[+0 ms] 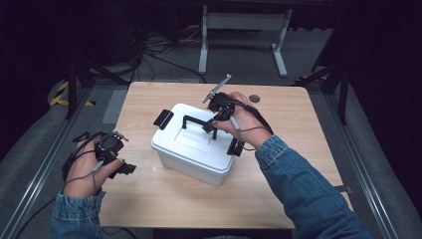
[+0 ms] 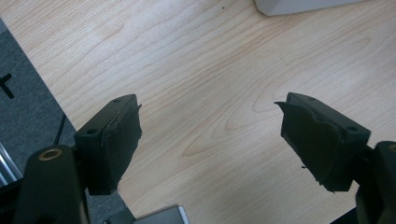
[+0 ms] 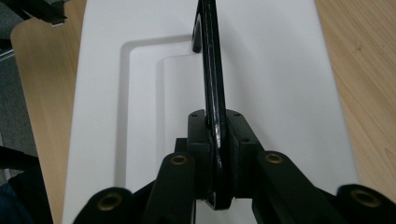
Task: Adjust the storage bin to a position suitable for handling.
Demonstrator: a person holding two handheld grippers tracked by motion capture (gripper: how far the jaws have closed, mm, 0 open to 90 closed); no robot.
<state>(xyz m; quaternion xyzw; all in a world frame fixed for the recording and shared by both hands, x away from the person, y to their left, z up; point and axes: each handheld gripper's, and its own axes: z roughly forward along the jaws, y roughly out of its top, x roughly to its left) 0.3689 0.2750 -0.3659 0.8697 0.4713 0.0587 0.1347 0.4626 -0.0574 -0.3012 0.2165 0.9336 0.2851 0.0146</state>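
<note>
A white box [image 1: 191, 147] sits near the middle of the table [image 1: 278, 194], its black handle [image 1: 196, 119] raised above the lid [image 3: 280, 70]. The right gripper [image 3: 216, 135] is clamped on the handle, jaws closed tight against both its faces. The left gripper [image 2: 210, 140] hovers at the table's left edge, jaws wide apart, holding nothing.

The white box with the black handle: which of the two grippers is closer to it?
The right. The right gripper is over the white box, jaws clamped on its black handle. The left gripper sits open beside the box, above the bare table.
</note>
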